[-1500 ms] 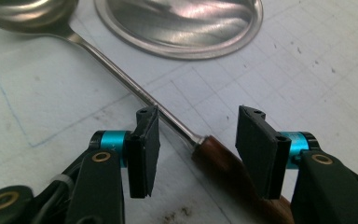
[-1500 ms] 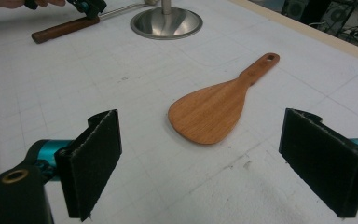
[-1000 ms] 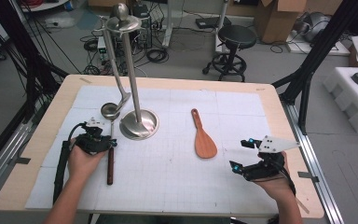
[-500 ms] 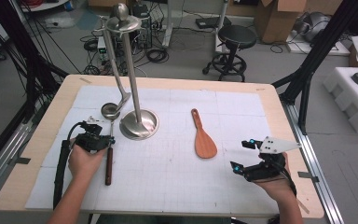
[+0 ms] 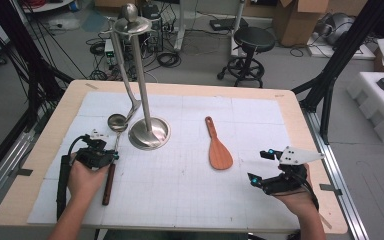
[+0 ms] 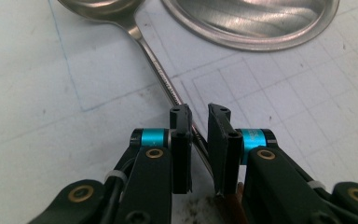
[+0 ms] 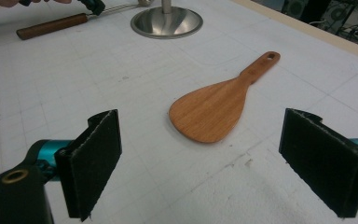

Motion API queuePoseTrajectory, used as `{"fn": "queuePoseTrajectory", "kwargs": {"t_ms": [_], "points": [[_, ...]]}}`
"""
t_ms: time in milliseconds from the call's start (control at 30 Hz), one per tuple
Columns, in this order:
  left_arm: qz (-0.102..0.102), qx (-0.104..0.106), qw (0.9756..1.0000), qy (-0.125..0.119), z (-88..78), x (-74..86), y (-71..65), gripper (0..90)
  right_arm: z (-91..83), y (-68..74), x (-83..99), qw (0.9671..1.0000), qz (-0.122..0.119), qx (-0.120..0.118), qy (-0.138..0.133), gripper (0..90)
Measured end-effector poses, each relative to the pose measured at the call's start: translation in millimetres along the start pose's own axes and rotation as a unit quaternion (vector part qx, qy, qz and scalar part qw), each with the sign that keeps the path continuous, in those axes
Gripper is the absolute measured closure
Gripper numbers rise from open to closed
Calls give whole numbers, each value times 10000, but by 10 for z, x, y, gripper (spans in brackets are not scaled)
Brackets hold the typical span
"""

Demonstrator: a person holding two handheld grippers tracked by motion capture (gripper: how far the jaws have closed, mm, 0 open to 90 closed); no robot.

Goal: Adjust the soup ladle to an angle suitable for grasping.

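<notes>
- Firstly, the left gripper point(image 6: 199, 122) stood over the ladle point(image 6: 161, 77), its jaws straddling the thin metal shaft just above the wooden grip; they had just been closing, and a narrow gap remained between the pads and the shaft, so it was not yet clamped.
- The ladle lay flat on the white gridded mat point(image 5: 180, 200) near the left edge of the table point(image 5: 300, 115), its bowl point(image 5: 117, 122) toward the far edge, just beside the round base of the steel stand point(image 5: 150, 133), its brown handle point(image 5: 108, 183) toward the near edge.
- The right gripper point(image 7: 205, 154) hovered near the right near corner, its jaws wide apart and holding nothing.
- A wooden rice paddle point(image 7: 219, 105) lay ahead of those jaws, right of the stand, its blade toward the near edge, untouched.
</notes>
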State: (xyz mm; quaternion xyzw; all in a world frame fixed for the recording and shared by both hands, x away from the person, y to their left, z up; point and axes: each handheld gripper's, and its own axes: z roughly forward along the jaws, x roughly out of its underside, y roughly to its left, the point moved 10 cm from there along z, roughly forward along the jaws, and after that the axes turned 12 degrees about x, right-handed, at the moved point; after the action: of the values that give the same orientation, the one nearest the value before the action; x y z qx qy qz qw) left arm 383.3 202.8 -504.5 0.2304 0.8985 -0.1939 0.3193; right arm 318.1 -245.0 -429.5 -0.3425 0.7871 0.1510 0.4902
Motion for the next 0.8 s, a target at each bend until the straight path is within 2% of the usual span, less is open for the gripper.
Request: {"fn": "queuePoseTrajectory", "kwargs": {"t_ms": [367, 700, 767, 800], "points": [[25, 216, 9998, -8, -147, 189, -81, 799, 4, 13, -16, 10000, -30, -9, -16, 118], [-27, 374, 9993, -41, -183, 235, -105, 795, 16, 17, -18, 10000, -17, -25, -7, 118], [-61, 464, 9988, -111, -175, 226, -114, 775, 14, 14, -16, 10000, -9, -20, 0, 118], [-99, 554, 9982, -204, -170, 209, -130, 717, 12, 13, -15, 10000, -5, -20, 1, 118]]}}
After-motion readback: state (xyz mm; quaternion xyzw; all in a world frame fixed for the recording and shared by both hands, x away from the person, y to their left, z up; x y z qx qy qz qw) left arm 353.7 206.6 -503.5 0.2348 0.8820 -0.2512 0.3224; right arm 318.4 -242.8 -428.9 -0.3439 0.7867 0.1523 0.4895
